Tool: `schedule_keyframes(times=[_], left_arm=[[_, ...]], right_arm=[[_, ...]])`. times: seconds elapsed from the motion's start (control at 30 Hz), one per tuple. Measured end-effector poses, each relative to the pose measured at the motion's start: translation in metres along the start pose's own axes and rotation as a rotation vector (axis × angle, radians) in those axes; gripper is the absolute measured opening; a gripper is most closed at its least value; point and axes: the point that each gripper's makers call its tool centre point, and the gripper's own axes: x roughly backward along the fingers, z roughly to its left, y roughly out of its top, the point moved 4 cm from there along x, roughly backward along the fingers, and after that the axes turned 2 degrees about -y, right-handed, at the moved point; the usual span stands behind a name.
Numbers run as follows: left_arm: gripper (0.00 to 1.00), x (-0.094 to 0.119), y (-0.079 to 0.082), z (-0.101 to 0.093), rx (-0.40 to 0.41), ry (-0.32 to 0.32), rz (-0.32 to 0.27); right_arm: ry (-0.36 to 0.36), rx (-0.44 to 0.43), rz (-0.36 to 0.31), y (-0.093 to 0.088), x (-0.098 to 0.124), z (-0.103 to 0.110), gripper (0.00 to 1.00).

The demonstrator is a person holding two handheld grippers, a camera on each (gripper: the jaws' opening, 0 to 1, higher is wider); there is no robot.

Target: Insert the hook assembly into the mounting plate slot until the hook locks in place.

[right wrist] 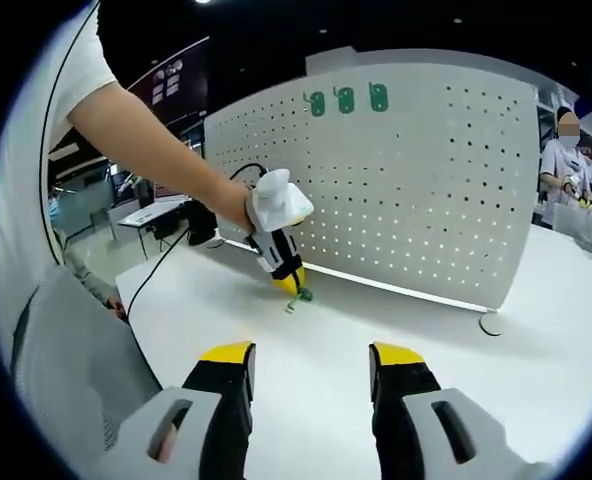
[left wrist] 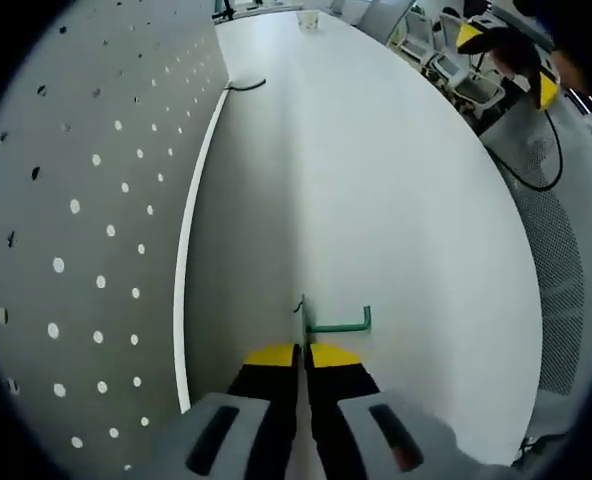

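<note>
1. Where the left gripper view looks down along its own jaws, the left gripper (left wrist: 303, 352) has its yellow-tipped jaws pressed together at the base of a green hook (left wrist: 338, 323), clamping it.
2. The hook's thin upright part rises right at the jaw tips, and its green arm runs off to the right, ending in a short upturned tip.
3. The hook sits low over the white table (left wrist: 376, 170), just in front of the jaw tips.
4. To the left in that view stands the white perforated mounting plate (left wrist: 86, 220), its lower edge meeting the table; the hook is near this edge but apart from it.
5. In the right gripper view, the left gripper (right wrist: 294, 287) is held by a person's hand (right wrist: 238, 205) and points down at the table, with the green hook (right wrist: 302, 296) at its tips.
6. There the hook is close to the table, in front of the mounting plate (right wrist: 416, 190) and short of its face.
7. Three green hooks (right wrist: 345, 99) already hang in a row near the plate's top edge.
8. The right gripper (right wrist: 311, 358) has its jaws spread wide apart with nothing between them, hovering over the table (right wrist: 306, 400) well back from the hook.
9. A black cable (right wrist: 171, 255) trails across the table's left side.
</note>
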Motion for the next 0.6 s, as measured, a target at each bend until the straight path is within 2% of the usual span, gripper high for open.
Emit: schedule_keyframes(times=[0.2,0.23,0.27,0.3,0.37,0.43,0.6], left_arm=[[0.02,0.002,0.0,0.001,0.0,0.019,-0.005],[0.01,0.002,0.0,0.001,0.023,0.02,-0.009],[0.01,0.003,0.001,0.001,0.003,0.027,-0.015],[0.01,0.005,0.005,0.002,-0.009,0.047,-0.052],[0.01,0.008,0.009,0.002,0.031,0.041,-0.084],[0.01,0.011,0.011,0.002,0.018,0.046,-0.089],[0.01,0.018,0.019,0.003,0.057,0.052,-0.145]], right_arm=[[0.0,-0.003,-0.003,0.0,0.0,0.0,0.44],[-0.001,-0.005,-0.003,0.0,0.0,0.0,0.44],[-0.002,-0.009,-0.003,0.0,0.0,-0.001,0.44],[-0.004,-0.011,-0.005,0.0,0.001,-0.001,0.44],[-0.007,-0.014,-0.008,0.001,0.001,-0.002,0.44],[-0.006,-0.013,-0.009,0.001,0.001,-0.002,0.44],[-0.005,-0.012,-0.009,0.002,0.001,-0.001,0.44]])
